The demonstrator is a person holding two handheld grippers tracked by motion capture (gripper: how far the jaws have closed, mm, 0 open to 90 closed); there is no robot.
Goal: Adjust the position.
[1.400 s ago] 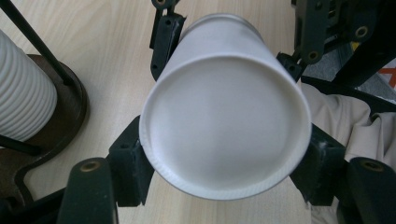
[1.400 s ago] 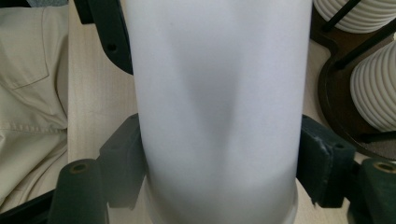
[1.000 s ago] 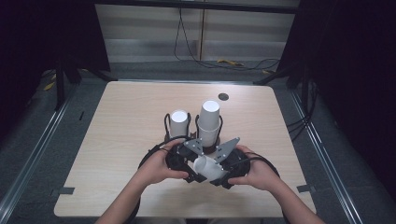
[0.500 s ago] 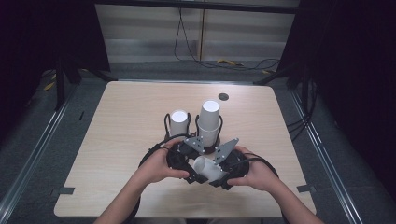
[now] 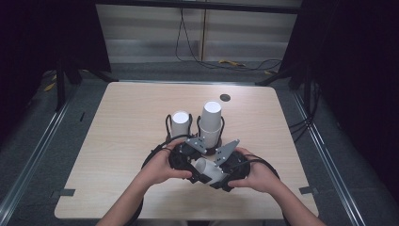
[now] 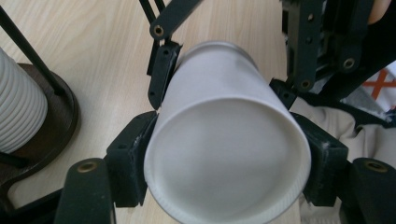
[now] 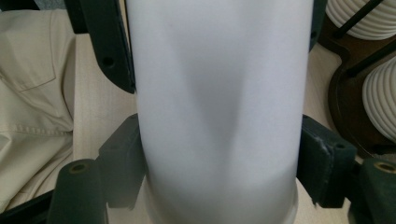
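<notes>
Cup (image 5: 209,169) lies on its side just above the tabletop (image 5: 117,136), long axis running between my grippers: left gripper (image 6: 224,154) has just been closing onto it, right gripper (image 7: 219,163) pinches it, near the cup stacks (image 5: 209,122).

I see one white paper cup (image 5: 209,170) lying on its side near the table's front edge, lifted just off the wood between my two hands. It is plain, smooth-walled and tapered, with no print. In the left gripper view its closed base (image 6: 227,161) faces the camera. In the right gripper view its wall (image 7: 217,107) runs straight up the picture. No dents or creases that I can make out.
</notes>
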